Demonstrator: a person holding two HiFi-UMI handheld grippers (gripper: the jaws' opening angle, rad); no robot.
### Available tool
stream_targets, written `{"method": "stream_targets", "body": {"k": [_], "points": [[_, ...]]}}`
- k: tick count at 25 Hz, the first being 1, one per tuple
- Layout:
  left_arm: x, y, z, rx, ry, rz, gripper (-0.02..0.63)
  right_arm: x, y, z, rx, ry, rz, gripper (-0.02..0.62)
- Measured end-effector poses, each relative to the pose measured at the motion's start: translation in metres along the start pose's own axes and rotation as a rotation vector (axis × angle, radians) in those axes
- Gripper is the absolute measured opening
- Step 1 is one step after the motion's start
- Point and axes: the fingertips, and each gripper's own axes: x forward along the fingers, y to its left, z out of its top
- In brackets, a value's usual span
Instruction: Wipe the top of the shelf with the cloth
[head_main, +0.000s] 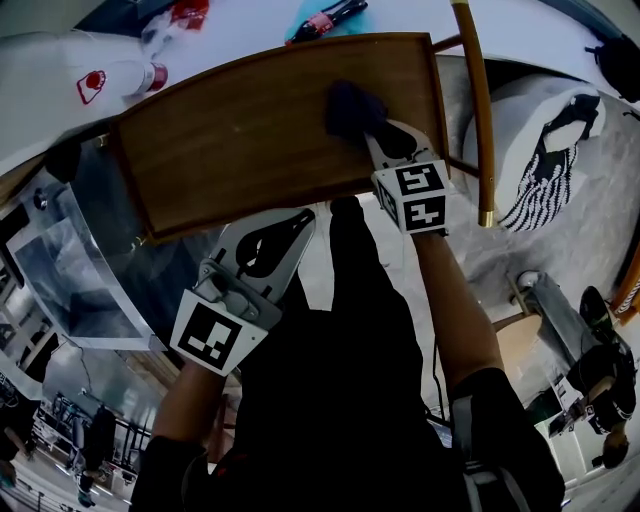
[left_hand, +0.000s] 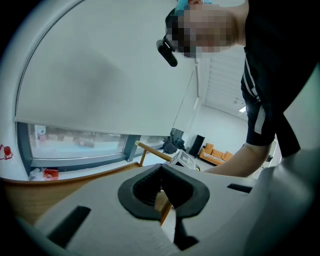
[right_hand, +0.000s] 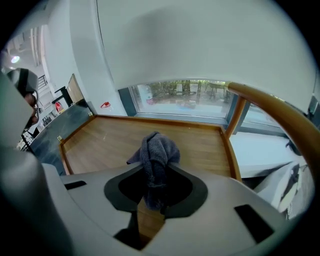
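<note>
Right, from the head view I see the right gripper (head_main: 377, 130) over the wooden shelf top (head_main: 240, 135), toward its right end. A dark blue cloth (head_main: 350, 105) is bunched at its tip and lies on the wood. My left gripper (head_main: 290, 235) hangs off the near edge of the shelf, clear of the surface. A curved wooden rail (head_main: 478, 100) runs just past the shelf's right end, and a cola bottle (head_main: 325, 20) lies beyond the far edge.

Over on the left gripper view, the jaws meet at their tips with nothing caught between them. Past them I can make out the marker cube (left_hand: 184, 157) of the other gripper and the person's forearm (left_hand: 240, 160).

Then the right gripper view: the jaws are clamped on the cloth, which stands up in a twisted wad between the pads. Its lower end trails down through the gap. The shelf top spreads out beyond the wad, with a window (right_hand: 185, 97) behind it.
</note>
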Motion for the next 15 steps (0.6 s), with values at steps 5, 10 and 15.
{"method": "stream_targets", "body": {"k": [5, 10, 15], "points": [[0.013, -0.005, 0.004, 0.009, 0.008, -0.019, 0.018, -0.009, -0.026, -0.006, 0.020, 0.002, -0.054, 0.083], [0.019, -0.010, 0.004, 0.015, 0.011, -0.030, 0.018, -0.019, -0.042, -0.012, 0.032, 0.005, -0.089, 0.083], [0.009, -0.007, 0.005, 0.009, -0.004, -0.017, 0.018, -0.034, -0.037, 0.000, 0.023, -0.029, -0.097, 0.083]]}}
